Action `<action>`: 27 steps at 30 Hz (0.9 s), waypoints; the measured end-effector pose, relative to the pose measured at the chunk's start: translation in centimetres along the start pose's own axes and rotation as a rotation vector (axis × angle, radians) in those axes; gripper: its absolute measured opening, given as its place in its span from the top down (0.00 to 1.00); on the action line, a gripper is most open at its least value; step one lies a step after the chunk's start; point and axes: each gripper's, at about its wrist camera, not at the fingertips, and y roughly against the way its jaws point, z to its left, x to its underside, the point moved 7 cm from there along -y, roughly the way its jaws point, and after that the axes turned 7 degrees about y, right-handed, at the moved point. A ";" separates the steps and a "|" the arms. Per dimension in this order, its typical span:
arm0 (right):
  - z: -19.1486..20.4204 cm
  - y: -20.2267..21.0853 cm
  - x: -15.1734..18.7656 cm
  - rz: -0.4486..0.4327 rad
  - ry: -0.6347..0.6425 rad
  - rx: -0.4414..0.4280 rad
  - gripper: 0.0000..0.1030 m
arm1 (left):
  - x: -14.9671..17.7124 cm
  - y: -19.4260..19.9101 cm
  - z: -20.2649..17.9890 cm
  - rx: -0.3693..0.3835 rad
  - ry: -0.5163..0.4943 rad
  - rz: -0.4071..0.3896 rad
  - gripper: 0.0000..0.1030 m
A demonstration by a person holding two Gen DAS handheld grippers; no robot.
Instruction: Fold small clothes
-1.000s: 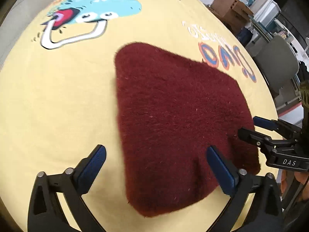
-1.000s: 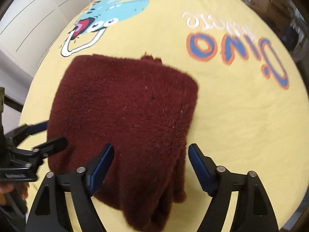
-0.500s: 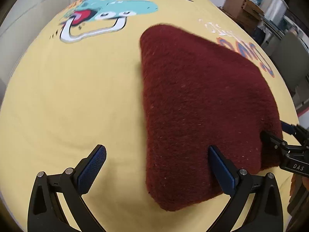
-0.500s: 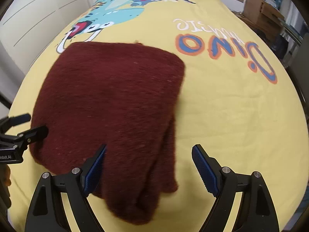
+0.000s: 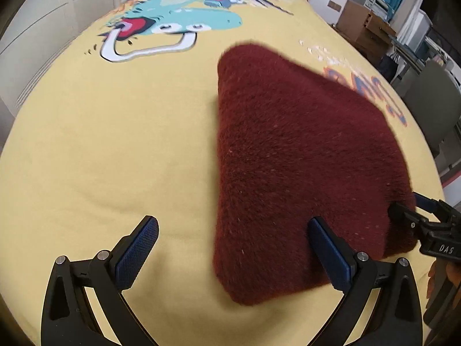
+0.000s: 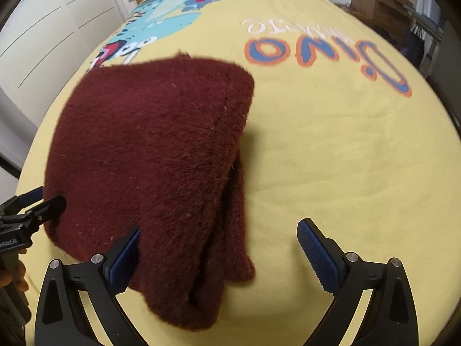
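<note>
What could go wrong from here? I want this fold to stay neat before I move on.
1. Loose layers of the maroon garment bulge at its near right edge, so the fold may spring open.
2. The right gripper, whose jaws have just been opening, straddles that edge; pulling away could snag the fuzzy fabric.
3. The open left gripper also straddles a corner.

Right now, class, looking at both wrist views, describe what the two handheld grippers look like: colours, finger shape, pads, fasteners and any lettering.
The left gripper and the right gripper look alike: black plastic frames with triangular cut-outs, two angled fingers, silver round screw heads at the joints, and blue cross-hatched pads on the inner faces. Seen side-on, the right gripper carries white letters reading DAS; the left shows white lettering, partly cut off.
</note>
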 end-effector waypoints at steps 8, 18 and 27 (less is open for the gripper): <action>0.6 7.9 -1.1 -0.093 0.045 0.057 0.03 | -0.5 8.4 -0.9 -0.027 -0.021 -0.091 0.01; 0.9 18.5 0.7 -0.207 0.055 0.125 0.02 | 2.3 15.8 -0.5 -0.108 -0.041 -0.153 0.01; 0.5 21.2 4.0 -0.210 0.032 0.143 0.02 | 5.7 16.2 1.6 -0.173 -0.033 -0.123 0.01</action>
